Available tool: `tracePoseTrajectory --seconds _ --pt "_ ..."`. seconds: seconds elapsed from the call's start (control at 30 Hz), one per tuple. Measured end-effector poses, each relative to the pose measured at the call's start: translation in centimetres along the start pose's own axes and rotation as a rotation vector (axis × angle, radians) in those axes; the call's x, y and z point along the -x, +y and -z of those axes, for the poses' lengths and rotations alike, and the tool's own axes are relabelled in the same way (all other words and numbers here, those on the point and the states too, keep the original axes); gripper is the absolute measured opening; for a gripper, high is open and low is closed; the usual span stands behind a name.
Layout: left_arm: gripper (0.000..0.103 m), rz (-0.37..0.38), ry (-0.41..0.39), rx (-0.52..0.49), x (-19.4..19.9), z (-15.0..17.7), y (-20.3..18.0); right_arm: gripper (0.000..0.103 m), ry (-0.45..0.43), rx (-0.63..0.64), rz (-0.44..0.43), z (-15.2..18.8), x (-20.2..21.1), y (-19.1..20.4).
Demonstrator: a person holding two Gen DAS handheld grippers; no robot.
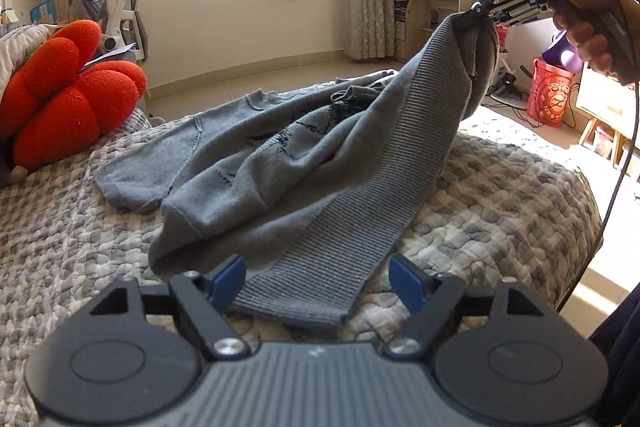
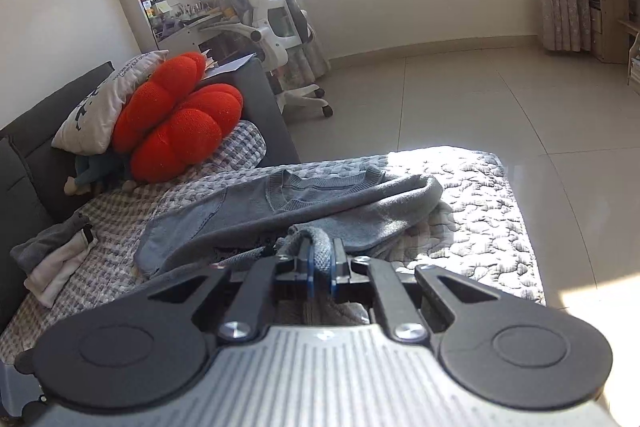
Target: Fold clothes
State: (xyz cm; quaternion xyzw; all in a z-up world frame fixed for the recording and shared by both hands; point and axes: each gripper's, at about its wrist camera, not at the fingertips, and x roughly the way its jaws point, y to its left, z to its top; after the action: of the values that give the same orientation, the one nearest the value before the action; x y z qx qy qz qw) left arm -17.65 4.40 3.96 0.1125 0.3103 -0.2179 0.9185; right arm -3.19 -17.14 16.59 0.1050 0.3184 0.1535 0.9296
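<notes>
Up at two o'clock, the right hand-held gripper (image 1: pixel 474 13) pinches the grey sweater's (image 1: pixel 280 163) hem; the left hand-held gripper (image 1: pixel 316 281) gapes wide over the bed (image 1: pixel 500 195).

Sweater (image 2: pixel 304 211): on the quilted bed cover (image 2: pixel 480 211), neckline at the far side, sleeve toward the left. One hem corner raised off the cover, pinched in the right gripper (image 1: pixel 478 14); ribbed hem runs from there down to the left gripper (image 1: pixel 320 283), whose fingers stand either side of it. Pumpkin cushion (image 2: pixel 176 123): left of the sweater, against a pillow (image 2: pixel 100 103). Folded clothes (image 2: pixel 52 263): near left. Office chair (image 2: pixel 276 11): behind, on the floor.
</notes>
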Motion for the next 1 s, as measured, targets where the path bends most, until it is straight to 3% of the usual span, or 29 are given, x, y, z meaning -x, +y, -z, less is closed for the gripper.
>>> tracePoseTrajectory --seconds 0.1,0.13,0.17,0.2,0.27,0.37,0.47,0.57,0.67,0.73,0.8,0.83,0.87,0.9,0.93,1.0 --pt "0.071 0.037 0.046 0.043 -1.7 0.4 1.0 0.007 0.019 0.031 0.031 0.6 -0.9 -0.5" --pt "0.058 0.042 0.044 0.071 -1.8 0.5 1.5 0.007 0.026 0.040 0.039 0.7 -1.1 -0.7" --pt "0.030 0.048 0.046 0.094 -1.8 0.4 2.0 0.007 0.034 0.047 0.046 0.9 -1.3 -1.1" --pt "0.017 0.055 0.051 0.114 -1.7 0.3 2.5 0.007 0.043 0.049 0.052 1.1 -1.4 -1.5" --pt "0.006 0.077 0.062 0.161 -1.5 0.1 3.7 0.007 0.046 0.037 0.055 1.3 -1.1 -2.2" --pt "0.004 0.073 0.032 0.231 0.3 -0.7 5.3 0.007 0.002 0.018 0.007 1.3 0.9 -2.1" --pt "0.004 0.107 -0.087 0.282 5.4 -2.4 7.0 0.007 -0.077 0.021 -0.080 1.6 4.7 -0.3" --pt "0.005 0.124 -0.180 0.245 10.8 -4.1 7.6 0.007 -0.167 0.065 -0.185 2.6 9.6 2.0" --pt "0.006 0.147 -0.194 0.192 13.9 -5.0 7.7 0.007 -0.215 0.130 -0.244 4.5 13.3 3.5" --pt "0.008 0.186 -0.192 0.162 15.3 -5.5 8.0 0.009 -0.193 0.197 -0.233 6.2 14.5 3.5" --pt "0.016 0.194 -0.201 0.160 16.2 -6.0 8.8 0.019 -0.145 0.281 -0.170 8.0 14.5 3.4" --pt "0.029 0.186 -0.208 0.160 16.5 -6.3 9.2 0.020 -0.124 0.301 -0.129 8.6 14.0 3.0" --pt "0.042 0.165 -0.216 0.162 16.5 -6.7 9.8 0.030 -0.104 0.298 -0.086 8.9 13.4 2.5" --pt "0.045 0.142 -0.220 0.163 16.3 -7.2 10.5 0.051 -0.086 0.269 -0.043 8.8 12.6 1.8" --pt "0.046 0.123 -0.219 0.167 15.9 -7.6 11.1 0.059 -0.067 0.238 -0.001 8.5 11.6 1.2" --pt "0.048 0.072 -0.194 0.177 13.8 -8.8 12.7 0.062 -0.034 0.197 0.053 7.5 9.4 0.2"
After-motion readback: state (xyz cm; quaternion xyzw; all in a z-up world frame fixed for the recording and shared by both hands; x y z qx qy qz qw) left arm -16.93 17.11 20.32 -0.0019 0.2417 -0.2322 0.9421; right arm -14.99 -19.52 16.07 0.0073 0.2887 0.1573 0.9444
